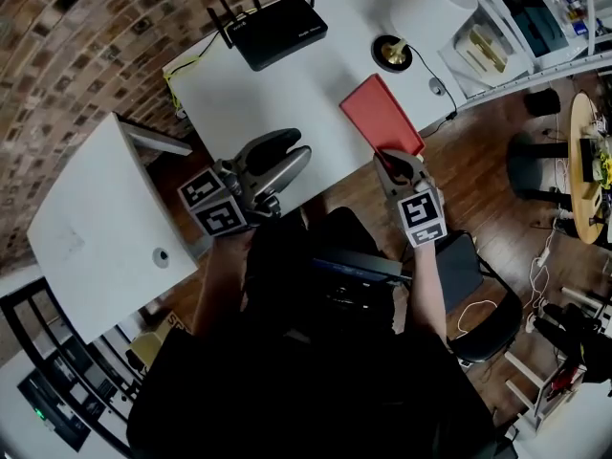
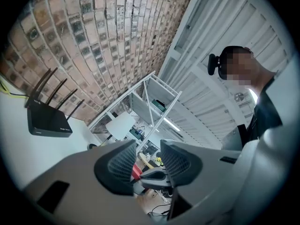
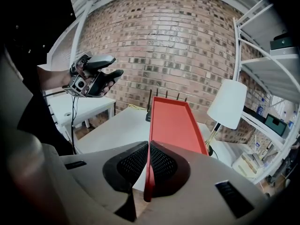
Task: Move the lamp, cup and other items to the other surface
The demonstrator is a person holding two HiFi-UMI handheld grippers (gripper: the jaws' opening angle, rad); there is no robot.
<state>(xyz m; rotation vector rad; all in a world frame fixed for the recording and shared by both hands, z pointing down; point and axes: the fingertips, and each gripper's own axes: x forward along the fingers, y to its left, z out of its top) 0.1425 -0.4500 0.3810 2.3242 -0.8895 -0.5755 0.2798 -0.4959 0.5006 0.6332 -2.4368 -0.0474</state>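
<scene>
A flat red tray (image 1: 382,115) lies slanted over the near right edge of the white table (image 1: 287,94). My right gripper (image 1: 397,165) is shut on its near rim. In the right gripper view the rim sits pinched between the pads, and the red tray (image 3: 173,121) stretches away from the right gripper (image 3: 148,149). My left gripper (image 1: 282,156) hovers open over the table's near edge with nothing between its jaws; it is also seen as the left gripper (image 2: 147,161) and the left gripper (image 3: 101,76). The lamp (image 1: 430,8), with a white shade, stands at the table's far right.
A black router (image 1: 277,29) with antennas sits at the table's back. A second white table (image 1: 96,228) stands to the left, across a narrow gap. White shelving (image 1: 516,27) is at the right, with a round wooden table (image 1: 585,161) and cables on the floor.
</scene>
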